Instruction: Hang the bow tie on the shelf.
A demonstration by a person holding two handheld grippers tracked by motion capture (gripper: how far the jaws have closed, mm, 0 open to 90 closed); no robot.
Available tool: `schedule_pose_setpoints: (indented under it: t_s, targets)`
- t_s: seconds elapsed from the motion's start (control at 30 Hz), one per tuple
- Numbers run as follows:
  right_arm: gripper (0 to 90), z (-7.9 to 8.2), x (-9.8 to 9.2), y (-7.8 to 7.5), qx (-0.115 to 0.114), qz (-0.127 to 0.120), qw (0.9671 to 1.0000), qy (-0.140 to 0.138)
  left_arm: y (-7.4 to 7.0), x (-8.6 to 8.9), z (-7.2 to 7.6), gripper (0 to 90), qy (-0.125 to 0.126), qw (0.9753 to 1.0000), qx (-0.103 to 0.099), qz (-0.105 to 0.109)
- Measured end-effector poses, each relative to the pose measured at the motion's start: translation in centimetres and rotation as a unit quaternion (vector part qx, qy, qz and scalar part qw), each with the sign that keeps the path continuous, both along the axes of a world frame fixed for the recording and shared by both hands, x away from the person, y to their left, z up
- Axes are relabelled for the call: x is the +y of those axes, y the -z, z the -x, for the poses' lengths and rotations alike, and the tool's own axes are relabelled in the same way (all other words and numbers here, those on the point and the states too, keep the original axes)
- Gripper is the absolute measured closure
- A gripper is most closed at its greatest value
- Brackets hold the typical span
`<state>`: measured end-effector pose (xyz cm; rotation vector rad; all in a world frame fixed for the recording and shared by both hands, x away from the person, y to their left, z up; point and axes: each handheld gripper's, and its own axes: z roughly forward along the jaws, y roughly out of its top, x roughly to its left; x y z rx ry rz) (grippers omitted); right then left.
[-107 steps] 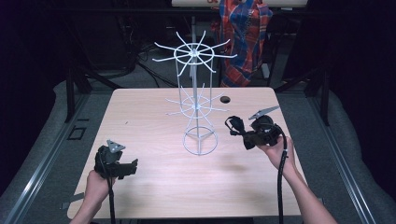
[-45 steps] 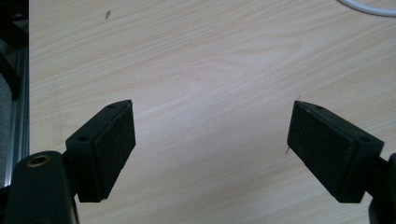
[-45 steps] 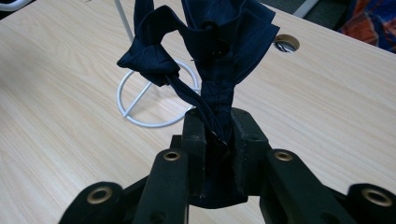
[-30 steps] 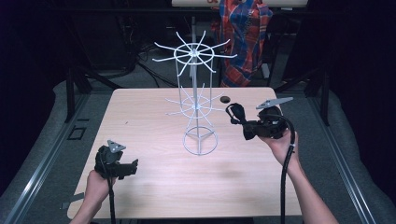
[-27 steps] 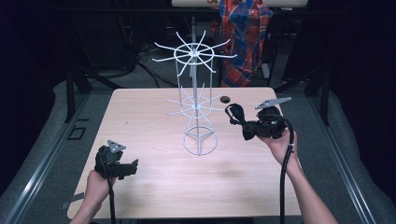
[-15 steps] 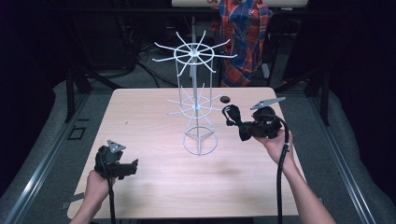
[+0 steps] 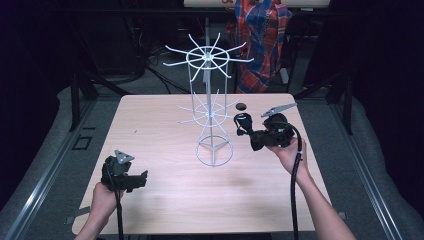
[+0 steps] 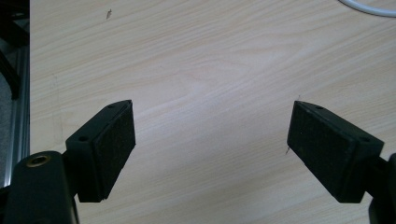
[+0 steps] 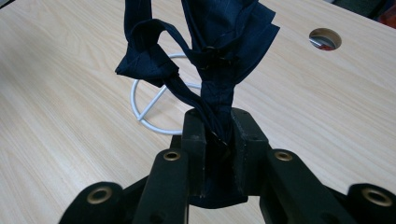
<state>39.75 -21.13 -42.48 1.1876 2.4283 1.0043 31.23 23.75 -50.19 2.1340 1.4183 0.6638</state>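
Fabric (image 9: 219, 42), dark navy, was pinched in the clenched right claw (image 9: 218, 140) beside the white wire rack (image 7: 210, 107). The left claw (image 8: 210, 144) was held spread wide above the bare worktop (image 8: 210, 70).

High view overhead; both tool views close, sharing table (image 7: 165, 125).

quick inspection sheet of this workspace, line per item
surface: light wooden table with a round hole near its far edge
job's things: white wire spinner rack upright mid-table, its hooks bare; dark navy cloth piece clamped in the right gripper
clutter: nothing seen
grippers: left gripper open over bare wood at the near left; right gripper shut on the cloth, held just right of the rack's lower ring of hooks
cables: a black cable runs along the right forearm, another along the left
surroundings: dark room, plaid garment behind the table
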Motion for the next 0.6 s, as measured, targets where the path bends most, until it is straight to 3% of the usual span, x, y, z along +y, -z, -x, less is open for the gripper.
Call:
schedule_pose_setpoints:
  t_s: [0.6]
  targets:
    - [77.0,-1.0,1.8,0.6,0.011,0.0,0.9999,-0.012,0.0,0.0,0.0,15.6,0.0,1.0,0.0,0.0]
